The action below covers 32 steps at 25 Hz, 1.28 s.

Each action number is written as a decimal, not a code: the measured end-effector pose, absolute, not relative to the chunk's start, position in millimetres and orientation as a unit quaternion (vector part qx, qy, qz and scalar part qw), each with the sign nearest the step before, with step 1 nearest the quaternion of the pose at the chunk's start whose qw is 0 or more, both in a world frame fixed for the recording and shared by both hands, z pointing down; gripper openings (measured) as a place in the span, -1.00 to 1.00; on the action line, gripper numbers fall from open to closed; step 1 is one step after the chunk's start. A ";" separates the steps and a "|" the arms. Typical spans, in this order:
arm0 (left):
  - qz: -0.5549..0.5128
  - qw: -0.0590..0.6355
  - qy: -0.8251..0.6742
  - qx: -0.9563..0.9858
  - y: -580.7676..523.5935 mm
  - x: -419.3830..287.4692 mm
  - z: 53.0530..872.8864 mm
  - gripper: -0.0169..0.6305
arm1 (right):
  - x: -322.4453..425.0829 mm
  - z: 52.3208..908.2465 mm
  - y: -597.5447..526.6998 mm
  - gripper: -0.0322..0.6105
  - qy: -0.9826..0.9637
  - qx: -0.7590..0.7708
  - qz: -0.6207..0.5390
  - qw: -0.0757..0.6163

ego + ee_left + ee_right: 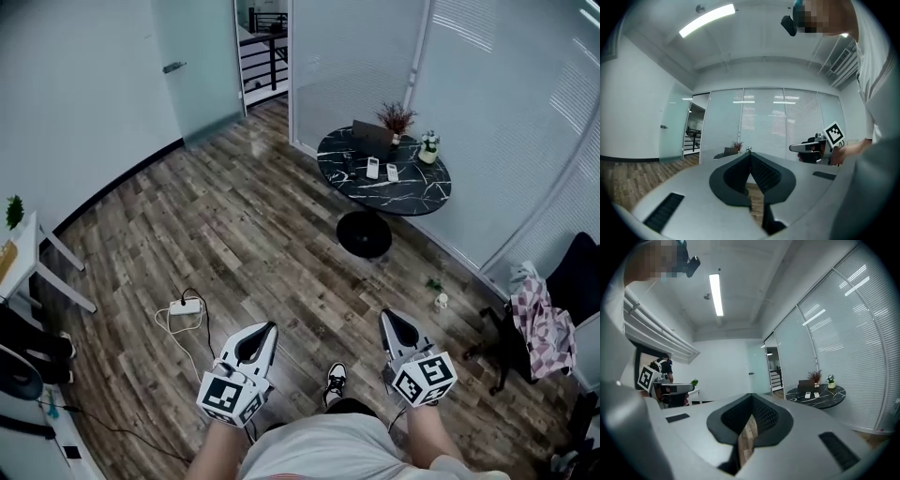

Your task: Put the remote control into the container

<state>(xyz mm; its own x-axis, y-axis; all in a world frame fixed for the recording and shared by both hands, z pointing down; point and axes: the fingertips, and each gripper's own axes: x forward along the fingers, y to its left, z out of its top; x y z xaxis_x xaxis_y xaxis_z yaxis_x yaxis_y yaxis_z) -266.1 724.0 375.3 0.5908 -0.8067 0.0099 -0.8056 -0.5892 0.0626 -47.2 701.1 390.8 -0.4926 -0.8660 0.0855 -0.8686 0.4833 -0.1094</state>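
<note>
The left gripper point(750, 154) is holding its two dark ribbed jaws together at the tips, with nothing between them. The right gripper point(751, 394) is likewise showing its jaws closed and empty. A person is carrying both at the bottom edge of the head view, pointing them level above the brown wood-plank floor point(234, 234).

Two small white remote controls point(372, 168) are lying side by side on the round black marble-patterned table point(412, 192) in the upper right of that frame, well apart from both grippers. Just behind them a dark box-shaped container point(371, 138) is standing, with a dried reddish plant point(397, 116) and a small white flowerpot point(429, 147) beside it.

By the look of it, the step in hand is the approach, as nothing is being gripped yet. To do it well, the person would need to close on the table and open one gripper's jaws before reaching. The jaws should take a remote across its narrow width, steering clear of the plant and pot.

A white power strip point(186, 306) with its cord is lying on the floor at lower left, off the direct line to the table.
</note>
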 end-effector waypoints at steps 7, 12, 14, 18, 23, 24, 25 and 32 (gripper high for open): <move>-0.027 0.010 -0.483 0.875 631.4 -234.4 351.2 -0.92 | -1.4 381.7 604.9 -0.86 -0.865 0.496 0.075 0.000; -0.024 0.005 -0.481 0.876 564.2 -192.2 344.8 -0.92 | 42.7 388.5 537.6 -0.86 -0.863 0.498 0.087 -0.008; -0.026 0.010 -0.479 0.877 544.7 -177.6 345.2 -0.92 | 55.1 392.2 514.2 -0.86 -0.862 0.499 0.091 -0.009; -0.009 0.014 -0.472 0.882 511.7 -153.8 353.7 -0.92 | 70.6 405.7 474.8 -0.86 -0.859 0.500 0.113 -0.020; -0.002 0.029 -0.475 0.879 468.2 -143.5 362.9 -0.92 | 77.2 421.3 437.9 -0.86 -0.861 0.492 0.129 -0.012; -0.002 0.031 -0.475 0.879 458.2 -142.1 364.7 -0.92 | 80.0 420.9 429.3 -0.86 -0.860 0.494 0.128 -0.015; -0.002 0.033 -0.474 0.880 447.9 -140.2 366.5 -0.92 | 83.6 420.1 420.6 -0.86 -0.858 0.497 0.126 -0.017; 0.007 0.026 -0.433 0.901 374.5 -119.1 365.0 -0.92 | 109.2 423.0 366.0 -0.86 -0.830 0.542 0.131 -0.021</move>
